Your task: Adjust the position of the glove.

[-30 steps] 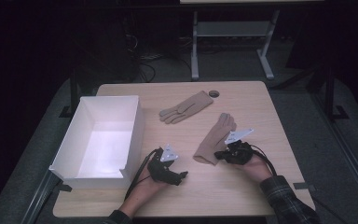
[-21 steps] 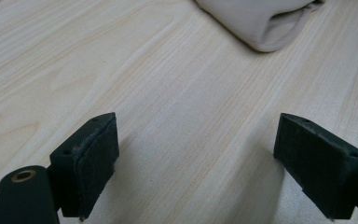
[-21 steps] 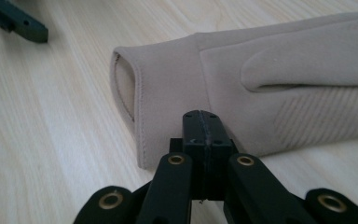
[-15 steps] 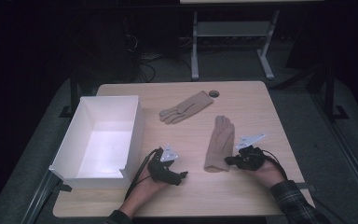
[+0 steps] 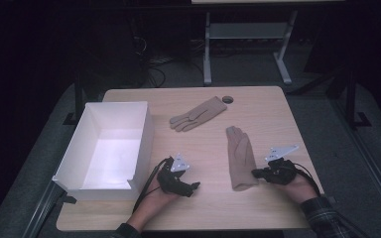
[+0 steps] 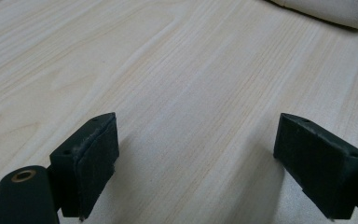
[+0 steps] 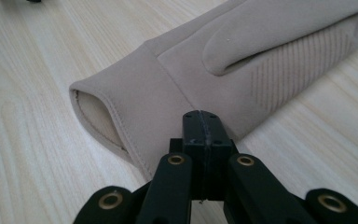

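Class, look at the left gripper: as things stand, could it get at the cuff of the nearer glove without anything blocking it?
Probably yes. The left gripper rests on the table with its jaws open, pointing towards the nearer glove, and bare wood lies between them. The right gripper, jaws closed, sits at the cuff's far side, which might crowd the grasp.

A light wooden table [image 5: 278, 119] carries a white open-topped box [image 5: 106, 146] along its left edge, reaching from near the far-left corner toward the near-left corner. One beige glove [image 5: 198, 114] lies flat near the far edge, just beside a small dark round grommet [image 5: 227, 99] set in the tabletop, and a second beige glove [image 5: 240, 158] lies toward the near-right part, fingers pointing to the far edge and its cuff open toward the near edge. Beyond the far edge, a grey metal frame [image 5: 248, 44] and loose cables [image 5: 154, 64] sit on the dark floor.
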Motion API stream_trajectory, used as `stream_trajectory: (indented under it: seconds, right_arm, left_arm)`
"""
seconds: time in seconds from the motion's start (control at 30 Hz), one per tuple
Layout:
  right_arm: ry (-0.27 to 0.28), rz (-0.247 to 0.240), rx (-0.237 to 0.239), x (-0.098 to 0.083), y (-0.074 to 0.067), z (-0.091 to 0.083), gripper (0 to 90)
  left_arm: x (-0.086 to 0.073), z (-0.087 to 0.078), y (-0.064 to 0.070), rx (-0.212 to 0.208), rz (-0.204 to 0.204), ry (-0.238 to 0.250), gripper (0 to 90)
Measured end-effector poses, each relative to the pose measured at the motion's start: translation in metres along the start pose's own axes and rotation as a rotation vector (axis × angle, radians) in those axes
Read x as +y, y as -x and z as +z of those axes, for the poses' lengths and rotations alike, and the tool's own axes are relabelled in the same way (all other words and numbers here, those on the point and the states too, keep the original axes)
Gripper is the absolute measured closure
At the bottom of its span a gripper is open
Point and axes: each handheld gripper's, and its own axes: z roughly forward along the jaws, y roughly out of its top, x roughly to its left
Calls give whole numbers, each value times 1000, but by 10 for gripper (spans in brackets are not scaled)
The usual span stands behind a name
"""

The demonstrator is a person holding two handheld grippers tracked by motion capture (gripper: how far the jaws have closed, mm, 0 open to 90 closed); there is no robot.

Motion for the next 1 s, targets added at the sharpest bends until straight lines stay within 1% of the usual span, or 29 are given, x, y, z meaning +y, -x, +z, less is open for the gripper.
stream_trajectory:
  seconds: [0.07,0.1,0.17,0.23,0.27,0.3,0.33,0.37,0.4,0.47,0.5,0.53,0.57,0.6,0.63,0.67,0.7,0.83,0.9,0.93,0.97,1.0]
  right_arm:
    - [7,0,2,0,0,0,899]
    - [9,6,3,4,-1,0,899]
    - [15,2,3,5,-1,0,899]
    - [27,7,3,11,-1,2,898]
    - [34,-1,1,12,0,3,898]
    - [37,1,2,15,0,4,898]
    - [46,-4,-3,21,3,7,898]
    - [46,-4,-3,21,3,7,898]
    - [55,6,-4,27,5,10,898]
    - [61,5,-7,28,6,11,898]
    - [70,13,-8,31,7,13,898]
    - [70,11,-19,36,8,17,898]
    - [74,7,-20,38,9,18,898]
    - [79,18,-20,40,10,19,898]
    - [79,18,-20,40,10,19,898]
    - [92,18,-31,45,13,22,898]
    - [98,29,-29,46,15,23,898]
    - [95,34,-34,49,19,28,898]
    - [74,30,-47,51,22,36,899]
    - [74,30,-47,51,22,36,899]
    - [62,32,-50,51,22,39,899]
    - [55,15,-49,49,23,43,899]
  left_arm:
    - [0,0,0,0,0,0,134]
    - [0,0,0,0,0,0,134]
    - [0,0,0,0,0,0,134]
    - [0,0,0,0,0,0,134]
    - [0,0,0,0,0,0,134]
    - [0,0,0,0,0,0,134]
    - [0,0,0,0,0,0,134]
    - [0,0,0,0,-1,0,134]
    - [0,0,0,0,-1,0,134]
    - [0,0,0,0,-1,0,134]
    - [0,0,0,0,-1,-1,134]
    - [0,0,0,0,-1,-1,134]
    - [0,0,0,0,-2,-2,134]
    - [0,0,0,0,-2,-2,134]
    - [0,0,0,0,-1,-1,134]
    - [0,0,0,0,-1,-1,134]
    - [0,0,0,0,-1,-1,134]
    - [0,0,0,0,0,-5,134]
    - [0,-1,0,-1,0,-9,134]
    - [0,-1,0,-1,0,-9,134]
    - [0,0,0,0,0,-5,134]
    - [0,0,0,0,0,-6,134]
